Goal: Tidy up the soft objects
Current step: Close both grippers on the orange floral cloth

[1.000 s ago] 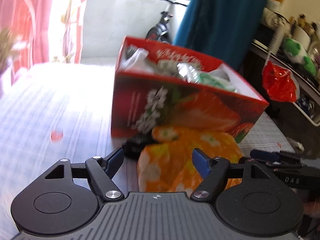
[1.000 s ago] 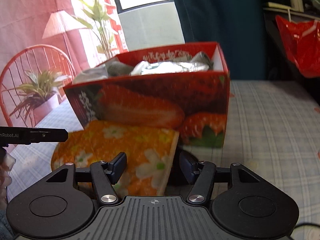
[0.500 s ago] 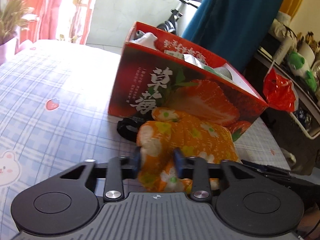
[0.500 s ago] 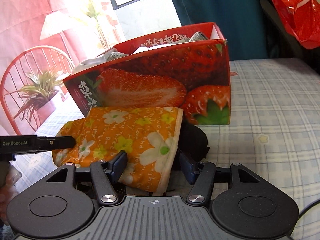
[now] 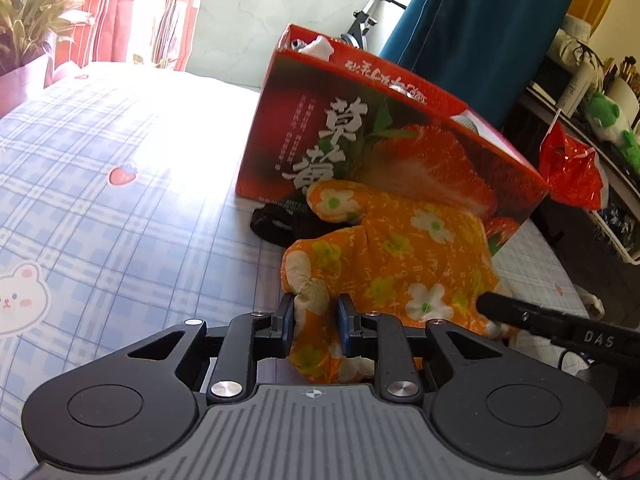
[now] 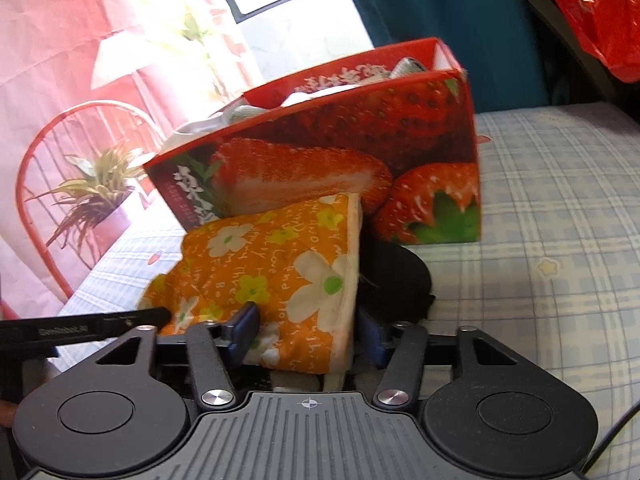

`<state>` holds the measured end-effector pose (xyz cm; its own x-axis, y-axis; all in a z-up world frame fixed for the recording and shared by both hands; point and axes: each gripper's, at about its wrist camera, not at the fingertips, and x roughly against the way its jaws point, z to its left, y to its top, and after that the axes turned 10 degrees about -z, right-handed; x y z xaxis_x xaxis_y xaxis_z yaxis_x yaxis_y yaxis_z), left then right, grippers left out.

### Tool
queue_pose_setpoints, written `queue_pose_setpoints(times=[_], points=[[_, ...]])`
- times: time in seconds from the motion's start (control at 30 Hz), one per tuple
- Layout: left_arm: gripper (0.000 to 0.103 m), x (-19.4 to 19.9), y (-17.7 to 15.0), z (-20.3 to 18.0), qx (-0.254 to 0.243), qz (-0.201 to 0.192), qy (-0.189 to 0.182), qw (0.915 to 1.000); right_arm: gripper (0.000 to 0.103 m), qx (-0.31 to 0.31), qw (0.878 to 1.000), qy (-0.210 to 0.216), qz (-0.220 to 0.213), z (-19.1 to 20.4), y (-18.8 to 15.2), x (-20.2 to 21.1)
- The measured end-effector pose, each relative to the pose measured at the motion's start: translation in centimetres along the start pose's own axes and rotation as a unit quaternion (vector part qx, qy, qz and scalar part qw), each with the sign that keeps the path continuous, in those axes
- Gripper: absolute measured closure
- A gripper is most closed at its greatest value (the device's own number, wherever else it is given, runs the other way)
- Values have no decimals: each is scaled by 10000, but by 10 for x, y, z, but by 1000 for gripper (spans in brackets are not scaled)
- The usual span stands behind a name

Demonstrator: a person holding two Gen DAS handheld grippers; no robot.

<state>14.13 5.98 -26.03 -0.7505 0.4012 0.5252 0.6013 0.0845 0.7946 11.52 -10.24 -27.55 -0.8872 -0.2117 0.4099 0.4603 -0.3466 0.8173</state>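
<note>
An orange flowered oven mitt (image 5: 400, 256) (image 6: 272, 264) lies on the checked tablecloth against the red strawberry box (image 5: 400, 152) (image 6: 340, 152), which holds crumpled soft items. My left gripper (image 5: 314, 320) is closing, and its pads pinch the mitt's fingertip end. My right gripper (image 6: 308, 332) is also closing, with the mitt's cuff end between its fingers; the right pad stands just beside the cuff edge. Part of a black object (image 5: 272, 224) (image 6: 400, 280) sticks out from under the mitt.
A red plastic bag (image 5: 572, 172) (image 6: 600, 12) hangs by a cluttered shelf with a green plush (image 5: 608, 120) on the right. A potted plant (image 6: 92, 200) and a red chair (image 6: 40, 152) stand past the table's left edge. The tablecloth (image 5: 120, 200) stretches left.
My left gripper sank and closed onto the mitt's fingertip end. The right gripper's fingers narrowed around the cuff, and the mitt now looks tilted up at its far side.
</note>
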Motion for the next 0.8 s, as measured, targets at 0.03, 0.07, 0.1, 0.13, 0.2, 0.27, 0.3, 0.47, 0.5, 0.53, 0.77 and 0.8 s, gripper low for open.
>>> queue_pose_setpoints(times=[0.03,0.07,0.1,0.13,0.2,0.27,0.3,0.47,0.5,0.53,0.77,0.8], points=[[80,-1,-3,1,-1,36,17,10000,61,61,10000,16,-25,2,0,1],[80,-3,-5,2,-4,83,47,10000,66,134,9999,34,-58,5,1,2],[79,-4,-7,3,-14,104,69,9999,69,212,9997,45,-99,8,2,3],[79,-4,-8,4,-26,86,70,9999,74,286,9995,63,-153,11,3,5],[79,-5,-9,5,-55,80,77,9999,81,433,9986,79,-286,16,5,9],[79,-5,-10,5,-83,68,81,9999,87,564,9978,76,-339,19,7,10],[79,-5,-11,4,-114,57,86,9999,88,578,9977,79,-349,19,7,10],[79,-4,-12,2,-128,21,95,9999,95,576,9977,125,-341,21,6,13],[80,-4,-12,2,-107,16,96,9999,95,596,9975,145,-355,22,6,14],[84,-3,-11,2,-102,7,85,9999,95,623,9972,168,-380,23,6,16],[91,37,16,5,-156,-828,-24,9964,96,1035,9902,421,-839,41,24,35],[91,44,21,3,-237,-957,-32,9951,96,1076,9889,462,-910,44,28,38]])
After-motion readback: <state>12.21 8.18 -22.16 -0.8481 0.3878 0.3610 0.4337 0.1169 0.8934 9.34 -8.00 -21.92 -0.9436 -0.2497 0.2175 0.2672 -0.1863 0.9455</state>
